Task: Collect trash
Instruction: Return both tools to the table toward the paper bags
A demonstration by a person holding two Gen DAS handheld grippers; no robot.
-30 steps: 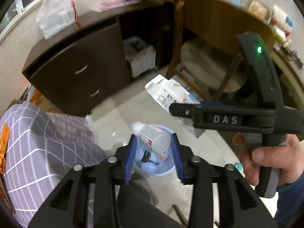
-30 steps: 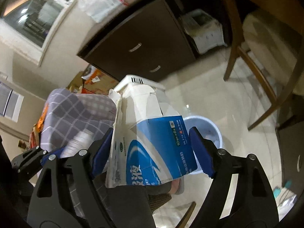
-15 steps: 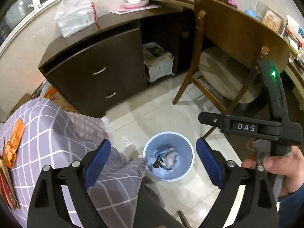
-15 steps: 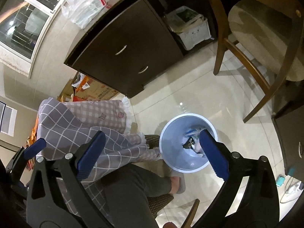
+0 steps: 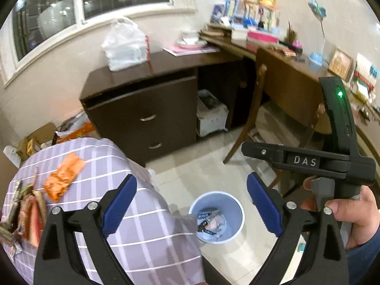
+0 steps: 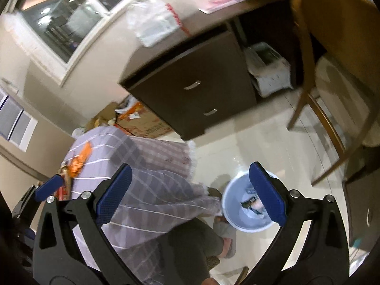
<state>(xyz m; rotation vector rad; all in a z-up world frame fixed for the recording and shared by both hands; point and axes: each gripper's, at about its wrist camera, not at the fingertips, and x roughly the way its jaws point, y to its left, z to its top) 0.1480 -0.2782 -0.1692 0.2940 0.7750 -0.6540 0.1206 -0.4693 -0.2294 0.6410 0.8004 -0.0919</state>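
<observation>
A light blue waste bin (image 5: 234,201) stands on the tiled floor with trash inside; it also shows in the right wrist view (image 6: 231,201). My left gripper (image 5: 191,204) is open and empty, raised above the bin. My right gripper (image 6: 190,190) is open and empty, also above the bin; it appears at the right of the left wrist view (image 5: 308,161). An orange wrapper (image 5: 64,177) and other wrappers (image 5: 23,213) lie on the checked purple cloth (image 5: 133,232) at the left.
A dark drawer cabinet (image 5: 152,116) with a white plastic bag (image 5: 125,45) on top stands behind. A wooden chair (image 5: 285,109) and cluttered desk are at the right. Cardboard boxes (image 6: 140,121) sit beside the cabinet. A person's leg and slipper (image 6: 225,239) are near the bin.
Both grippers opened and dropped a white bottle and a blue-and-white carton into the bin, then rose and tilted up and left toward the cloth-covered table.
</observation>
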